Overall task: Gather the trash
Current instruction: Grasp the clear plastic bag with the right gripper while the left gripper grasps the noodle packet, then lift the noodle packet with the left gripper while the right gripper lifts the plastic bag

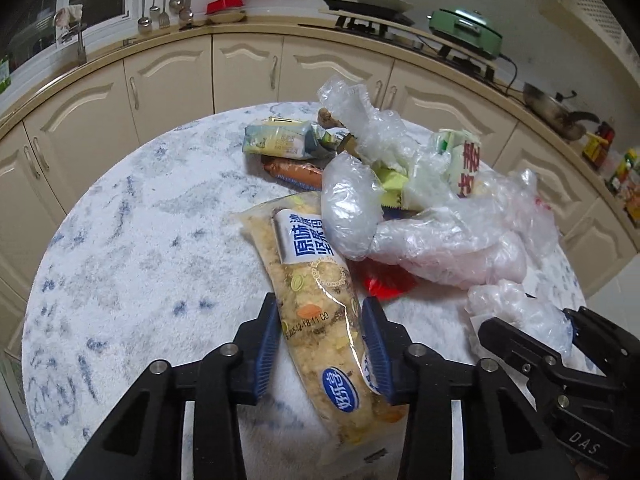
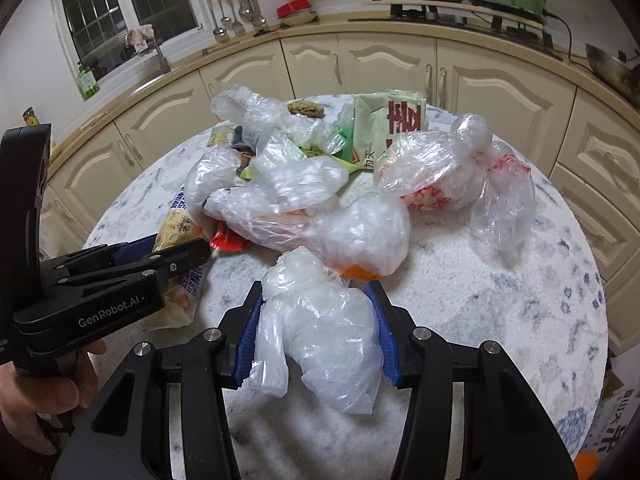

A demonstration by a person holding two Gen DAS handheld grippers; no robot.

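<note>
On my left wrist view the long snack packet [image 1: 320, 312] lay between the blue pads [image 1: 266, 344] of the left gripper [image 1: 322, 320], its near end running back under the fingers, and both pads were pressed against its sides, so I read that tong as clamped on it. On the right wrist view the crumpled clear plastic bag [image 2: 320, 328] sat squarely in the right gripper [image 2: 318, 300], both pads against its flanks, gripped at a fairly narrow setting.

The packet was a clear sleeve of pale, crumbly filling with a blue-and-white label and a printed date. The bag was cloudy, wrinkled film, bunched into a lump with a loose flap hanging at its near left.

Both items rested on or just above the round white table [image 1: 132, 248] with blue flecks; I could not tell for sure whether either had left the surface. Just beyond them lay the heap of remaining trash [image 2: 304, 184]: more clear bags, a green-and-white carton, coloured wrappers.

Both tongs pointed steeply down and forward toward the heap. In the right view the left gripper showed side-on at the left edge, with the hand [image 2: 44, 396] wrapped around its handle.
</note>
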